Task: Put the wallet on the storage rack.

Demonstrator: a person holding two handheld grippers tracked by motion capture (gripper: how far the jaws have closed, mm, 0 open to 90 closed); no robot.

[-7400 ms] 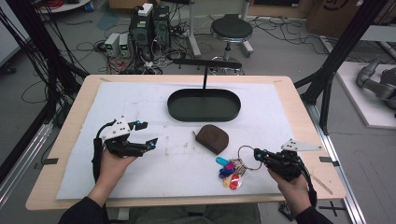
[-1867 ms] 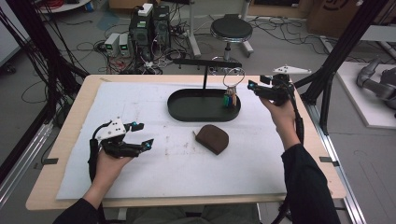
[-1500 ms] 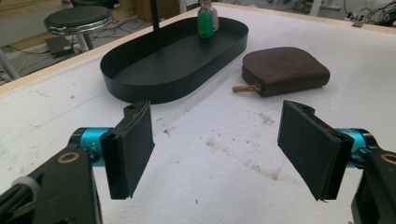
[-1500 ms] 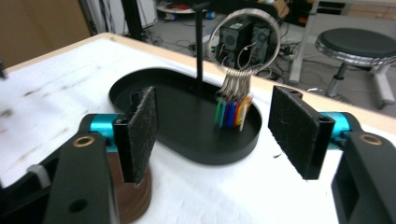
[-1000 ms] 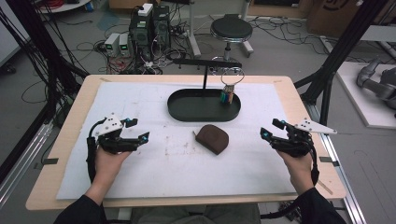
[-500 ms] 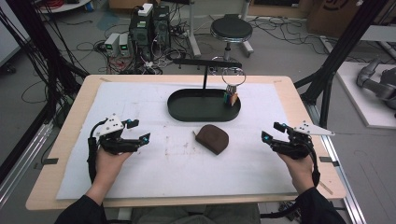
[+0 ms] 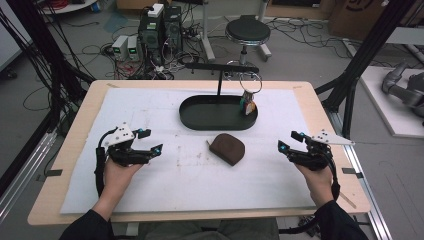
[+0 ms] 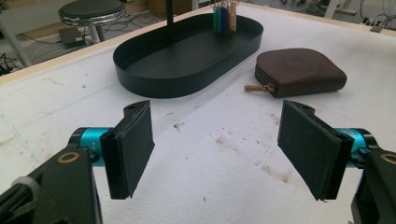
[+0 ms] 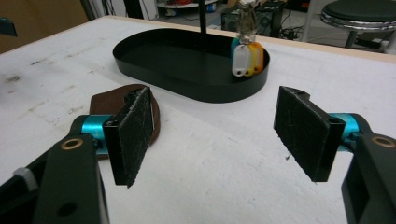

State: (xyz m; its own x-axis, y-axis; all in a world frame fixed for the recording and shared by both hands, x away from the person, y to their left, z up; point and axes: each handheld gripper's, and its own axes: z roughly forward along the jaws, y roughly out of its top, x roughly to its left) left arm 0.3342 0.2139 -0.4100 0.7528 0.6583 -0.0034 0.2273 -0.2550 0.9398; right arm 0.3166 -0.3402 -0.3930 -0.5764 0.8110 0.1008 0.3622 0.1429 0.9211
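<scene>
White table cover [image 7: 165, 120], both hand-held grippers [image 8: 217, 149] [image 9: 215, 140] spread apart, brown pouch [image 9: 100, 105] partly hidden behind right pad

High view looks forward and down from above the person's side, taking in the whole table [image 7: 320, 105] from a distance. Left gripper view sits low, close over the white mat [image 8: 224, 154], facing across to the black tray [image 8: 187, 70] and brown pouch [image 8: 301, 70]. Right gripper view, equally low and close, faces the same tray from the opposite side. All three share tray and pouch.
</scene>
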